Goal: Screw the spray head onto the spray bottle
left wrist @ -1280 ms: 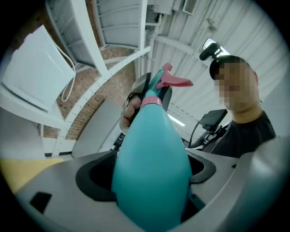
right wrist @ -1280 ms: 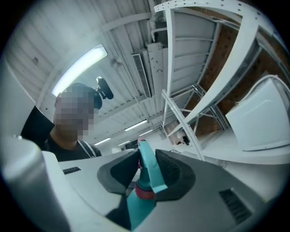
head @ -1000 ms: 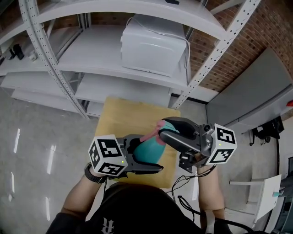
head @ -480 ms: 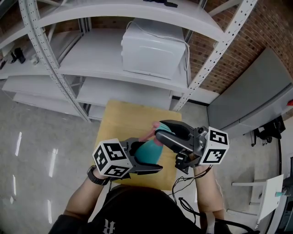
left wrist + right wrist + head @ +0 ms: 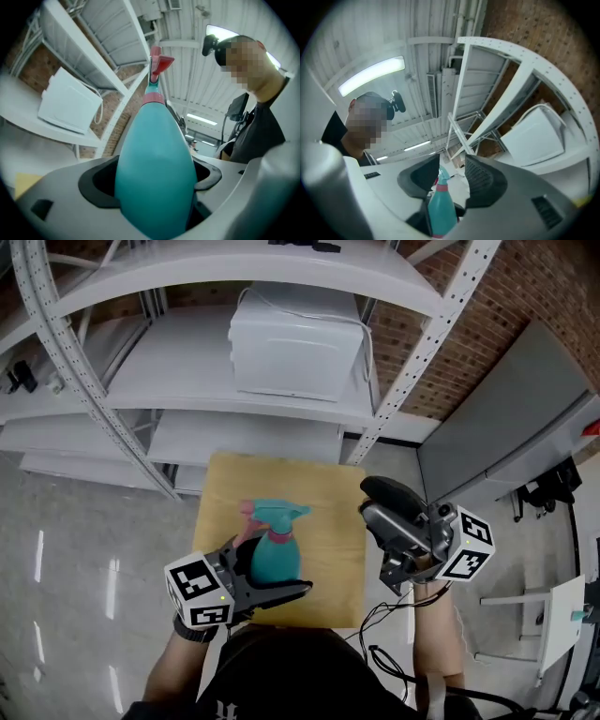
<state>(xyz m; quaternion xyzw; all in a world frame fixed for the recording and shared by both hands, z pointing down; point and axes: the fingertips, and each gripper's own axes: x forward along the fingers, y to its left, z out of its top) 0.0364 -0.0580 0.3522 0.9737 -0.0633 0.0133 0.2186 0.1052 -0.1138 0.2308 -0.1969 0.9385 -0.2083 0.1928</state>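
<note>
1. A small light-wood table [image 5: 323,521] stands on a glossy grey floor [image 5: 84,521], in front of a white metal shelving rack [image 5: 187,362].
2. A white box [image 5: 295,343] with a cord draped over it sits on one of the rack's shelves. A brick wall [image 5: 525,296] runs behind at the right, with a grey panel [image 5: 497,427] leaning below it.
3. The left gripper [image 5: 277,563] is clenched on the teal spray bottle [image 5: 277,559], its pads pressing the belly from both sides. The bottle is over the near half of the table; whether its base touches the wood cannot be told.
4. The spray head [image 5: 277,514], teal with a pink trigger, sits on the bottle's neck above a pink collar [image 5: 279,535]. How tightly it is screwed on does not show.
5. The right gripper [image 5: 375,502] is off the table's right edge, apart from the bottle. Its jaws have just been opening and nothing is between them.
6. Only the head view shows the table, the floor and the marker cubes [image 5: 199,592].
7. Only the gripper views show the ribbed ceiling with its strip light [image 5: 370,72] and the person's dark shirt [image 5: 262,126].
8. The left gripper view has the bottle filling the gap between its pads; the right gripper view shows it small and distant, framed by its own parted jaws.
</note>
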